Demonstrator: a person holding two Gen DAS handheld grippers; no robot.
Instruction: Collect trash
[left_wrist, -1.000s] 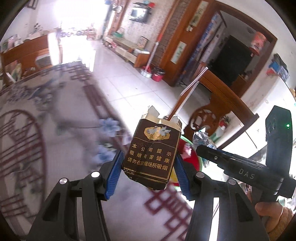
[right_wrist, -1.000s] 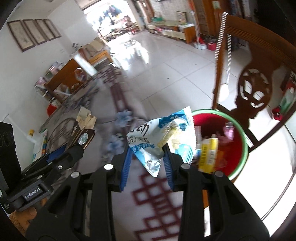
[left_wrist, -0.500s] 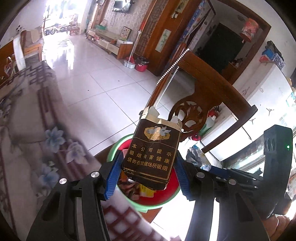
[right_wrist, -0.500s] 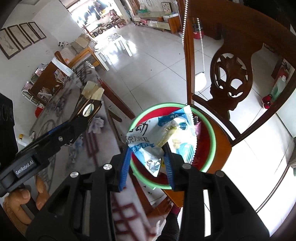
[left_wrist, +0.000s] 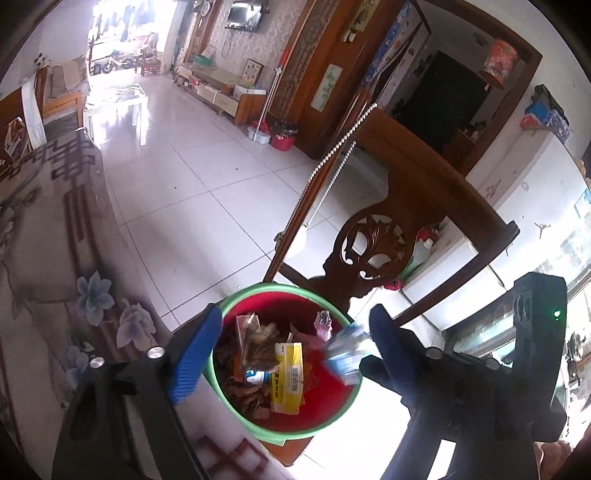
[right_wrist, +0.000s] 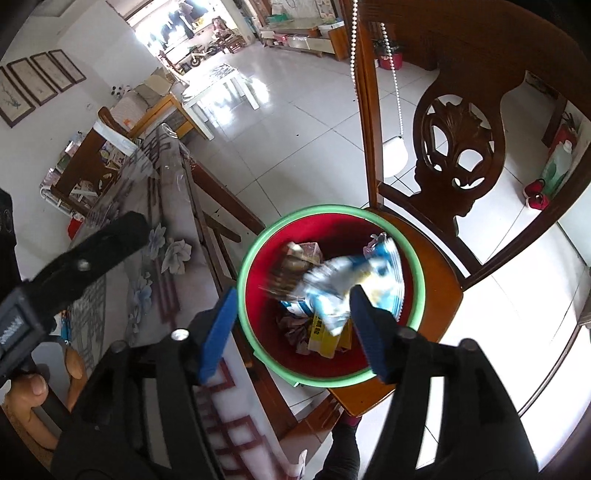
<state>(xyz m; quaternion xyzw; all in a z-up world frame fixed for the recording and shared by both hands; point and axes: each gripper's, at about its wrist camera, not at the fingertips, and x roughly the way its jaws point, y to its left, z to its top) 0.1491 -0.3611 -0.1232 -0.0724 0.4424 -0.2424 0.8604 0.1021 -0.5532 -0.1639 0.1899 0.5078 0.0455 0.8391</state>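
Observation:
A red basin with a green rim (left_wrist: 236, 402) (right_wrist: 258, 240) stands on a wooden chair seat (right_wrist: 439, 295) and holds several pieces of trash. My left gripper (left_wrist: 291, 354) is open and empty above the basin. The brown cigarette pack (left_wrist: 258, 345) (right_wrist: 284, 273) lies blurred inside it. My right gripper (right_wrist: 295, 332) is open above the basin. The blue-white snack wrapper (right_wrist: 347, 284) is blurred below its jaws, over the basin, and shows in the left wrist view (left_wrist: 345, 350). A yellow box (left_wrist: 288, 373) lies in the basin.
The table with a flowered cloth (left_wrist: 44, 295) (right_wrist: 147, 266) lies to the left of the basin. The carved chair back (left_wrist: 376, 251) (right_wrist: 454, 147) rises behind the basin. White tiled floor (left_wrist: 192, 184) lies beyond. The left gripper's body (right_wrist: 74, 266) shows at left.
Both grippers have opened over the basin. The cigarette pack has left the left gripper and the snack wrapper has left the right one; both dropped toward the basin.

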